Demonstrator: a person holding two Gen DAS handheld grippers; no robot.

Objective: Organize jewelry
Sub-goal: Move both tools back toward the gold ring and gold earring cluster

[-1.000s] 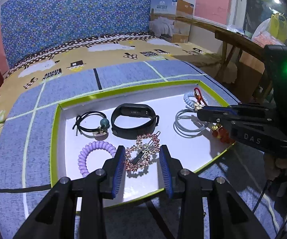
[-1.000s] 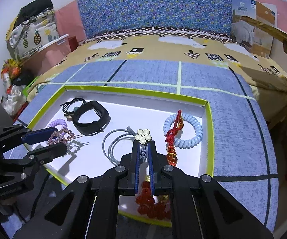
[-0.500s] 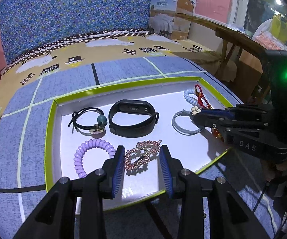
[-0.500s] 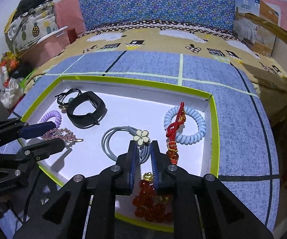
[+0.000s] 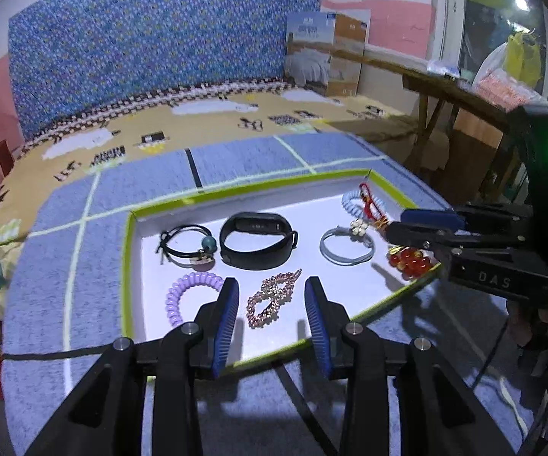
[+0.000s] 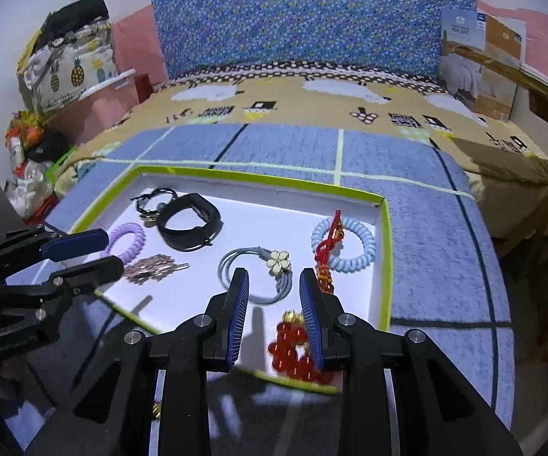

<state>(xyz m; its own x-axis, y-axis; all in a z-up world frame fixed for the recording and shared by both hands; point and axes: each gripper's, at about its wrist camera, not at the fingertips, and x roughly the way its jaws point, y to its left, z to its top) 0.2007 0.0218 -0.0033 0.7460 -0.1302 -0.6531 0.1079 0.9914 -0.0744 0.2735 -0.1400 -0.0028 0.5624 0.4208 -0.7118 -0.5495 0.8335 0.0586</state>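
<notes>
right gripper [image 6: 274,296] jaws were opening, nothing clasped; grey flower hair tie [image 6: 262,269] lay just ahead between them. left gripper [image 5: 272,304] stood released. advise lifting clear without snagging.

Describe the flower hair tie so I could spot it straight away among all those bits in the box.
Look in the white tray with the green rim lying on the blue blanket. Near its front edge, just left of the pale blue coil with a red cord, lies the grey hair tie. It alone is a thin looped band carrying a cream flower.
</notes>
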